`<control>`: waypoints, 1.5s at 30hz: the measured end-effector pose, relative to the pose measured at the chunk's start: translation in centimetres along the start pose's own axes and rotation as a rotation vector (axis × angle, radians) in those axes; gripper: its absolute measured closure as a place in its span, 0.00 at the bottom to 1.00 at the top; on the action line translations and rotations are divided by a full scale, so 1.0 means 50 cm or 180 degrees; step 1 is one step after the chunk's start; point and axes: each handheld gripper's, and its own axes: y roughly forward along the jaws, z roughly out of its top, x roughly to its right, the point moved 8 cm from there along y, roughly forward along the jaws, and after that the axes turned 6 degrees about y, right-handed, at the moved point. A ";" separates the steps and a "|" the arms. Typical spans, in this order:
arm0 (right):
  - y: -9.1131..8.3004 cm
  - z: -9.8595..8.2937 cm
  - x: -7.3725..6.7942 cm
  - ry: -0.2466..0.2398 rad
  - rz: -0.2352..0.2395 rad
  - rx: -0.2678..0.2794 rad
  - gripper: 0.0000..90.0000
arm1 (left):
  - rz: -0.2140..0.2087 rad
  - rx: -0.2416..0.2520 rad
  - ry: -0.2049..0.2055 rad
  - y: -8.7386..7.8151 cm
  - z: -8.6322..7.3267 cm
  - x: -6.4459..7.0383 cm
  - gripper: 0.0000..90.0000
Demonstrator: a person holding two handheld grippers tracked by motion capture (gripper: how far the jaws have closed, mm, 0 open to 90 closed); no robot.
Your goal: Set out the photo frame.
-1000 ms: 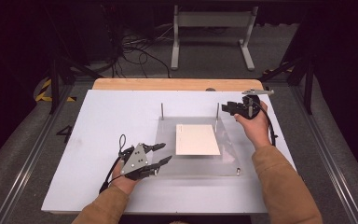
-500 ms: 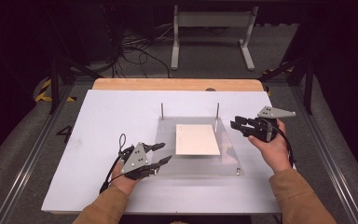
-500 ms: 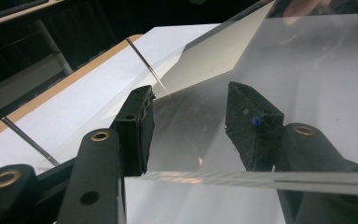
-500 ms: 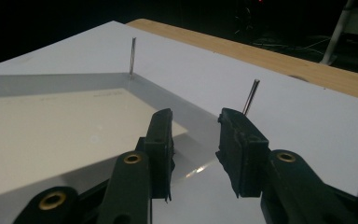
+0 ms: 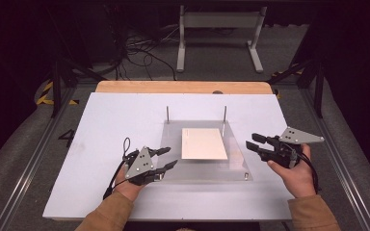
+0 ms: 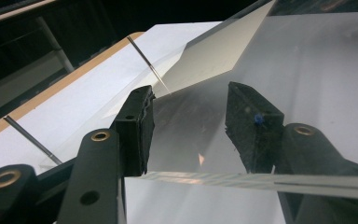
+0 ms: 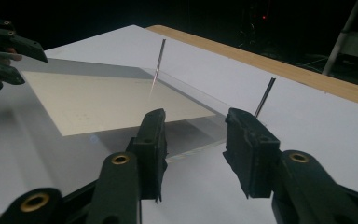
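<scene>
Cream sheet lies flat on the clear acrylic plate, roughly centred, slightly toward the plate's far edge. Plate sits mid-table on the white board, a bit right of the board's centre. Two thin metal pins stand upright at the plate's far corners: left pin, right pin. Small screw at the plate's near right corner.

Left gripper is at the plate's near left corner, jaws apart, holding nothing. In the left gripper view the plate's near edge runs across between the two jaws; whether the pads touch it I cannot tell. Sheet is ahead of the jaws, apart from them.

Right gripper hovers at the plate's right edge, jaws apart, empty, pointing left toward the sheet. Right gripper view: plate corner and edge just ahead of the tips, sheet beyond, not touched. One pin rises over the sheet, the other pin just past the right jaw. Left gripper visible at that view's far left.

Wooden table edge shows beyond the board's far edge. White metal stand and loose cables on the floor behind.
</scene>
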 end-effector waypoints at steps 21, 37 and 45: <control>-0.011 -0.057 -0.086 -0.1043 0.0472 -0.0392 0.34 | -0.0015 0.0006 -0.0026 -0.001 0.002 -0.001 0.57; 0.046 -0.051 -0.122 -0.1095 0.0691 0.0209 0.54 | -0.0016 0.0015 -0.0037 -0.001 0.003 -0.002 0.57; 0.044 -0.037 -0.122 -0.1079 0.0614 0.0283 0.61 | -0.0018 0.0067 -0.0132 -0.004 0.012 -0.008 0.57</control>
